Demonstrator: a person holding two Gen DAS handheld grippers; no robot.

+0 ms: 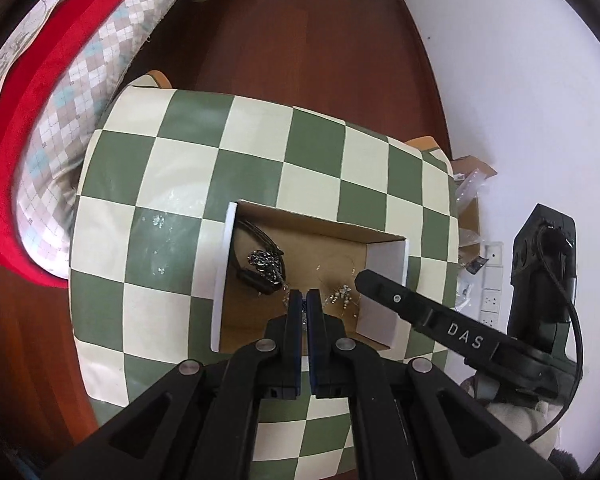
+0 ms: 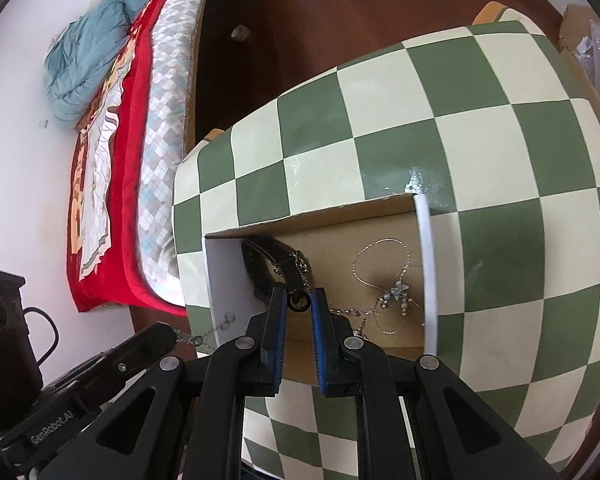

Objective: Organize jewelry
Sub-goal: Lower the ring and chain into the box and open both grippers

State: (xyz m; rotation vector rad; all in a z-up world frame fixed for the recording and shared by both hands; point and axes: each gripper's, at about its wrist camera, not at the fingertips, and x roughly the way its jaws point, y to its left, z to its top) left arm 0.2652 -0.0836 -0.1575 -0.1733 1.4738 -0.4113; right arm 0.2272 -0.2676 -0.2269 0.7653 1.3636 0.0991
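A shallow cardboard box (image 2: 340, 220) with white end walls sits on the green-and-cream checkered table (image 2: 480, 140), and the jewelry lies inside it. The right hand-held gripper (image 2: 299, 301) hangs over the box's near edge with its blue pads narrowly apart, and a small black ring (image 2: 299, 301) is pinched between their tips. From the ring a silver chain (image 2: 300, 270) runs away from the camera toward the dark strap-like piece (image 2: 260, 258) lying against the left end wall, its long axis slanting from that wall toward the box's middle. On the right half of the box floor lies a thin gold-toned necklace (image 2: 374, 258), looped loosely, with a small pendant cluster (image 2: 398, 292) at its lower end, near the right white wall.

The left hand-held gripper (image 1: 304, 300) is pressed nearly closed above the box's near edge; a fine beaded chain (image 2: 204, 334) trails from its tip in the right wrist view (whether the pads actually clamp it, I cannot tell). Beside the table stands a bed (image 2: 148, 140) with a red blanket.
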